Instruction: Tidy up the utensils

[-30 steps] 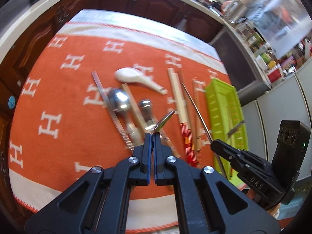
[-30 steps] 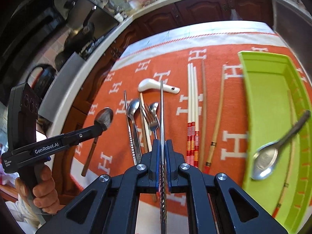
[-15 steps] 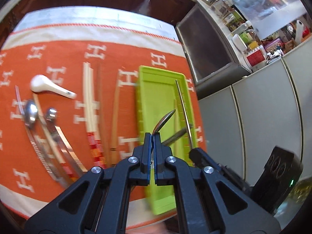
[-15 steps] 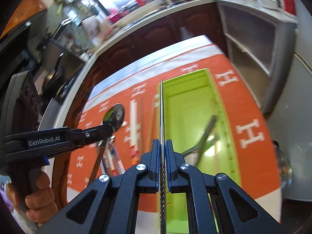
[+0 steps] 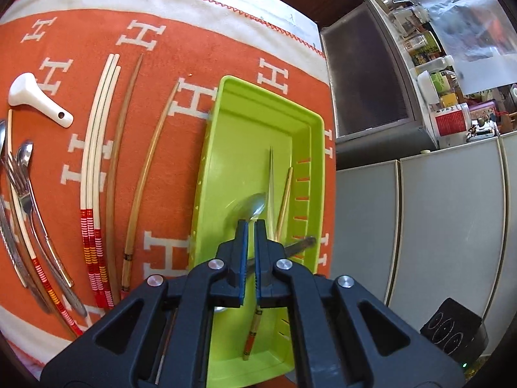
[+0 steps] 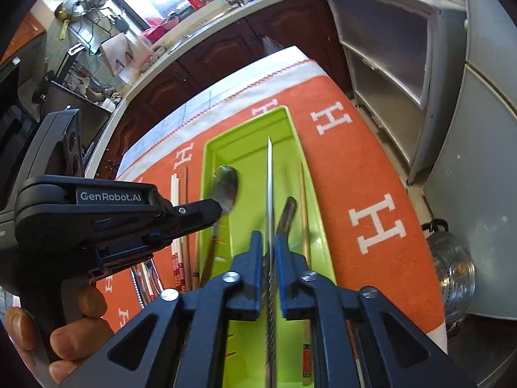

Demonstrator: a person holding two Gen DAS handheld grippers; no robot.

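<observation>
A lime green tray lies on the orange cloth's right side. My left gripper hangs over it, shut on a metal spoon whose bowl points forward. My right gripper is also above the tray. Its jaws are opening, and a metal chopstick stands between them with a gap on each side. Inside the tray lie another spoon and a wooden chopstick.
Left of the tray the cloth holds white chopsticks with red bands, brown chopsticks, a white ceramic spoon and a fork with metal spoons. A steel pot sits beyond the table's right edge.
Both grippers have travelled right, from above the row of utensils to above the green tray. The right jaws, earlier shut on the metal chopstick, have parted from it.
</observation>
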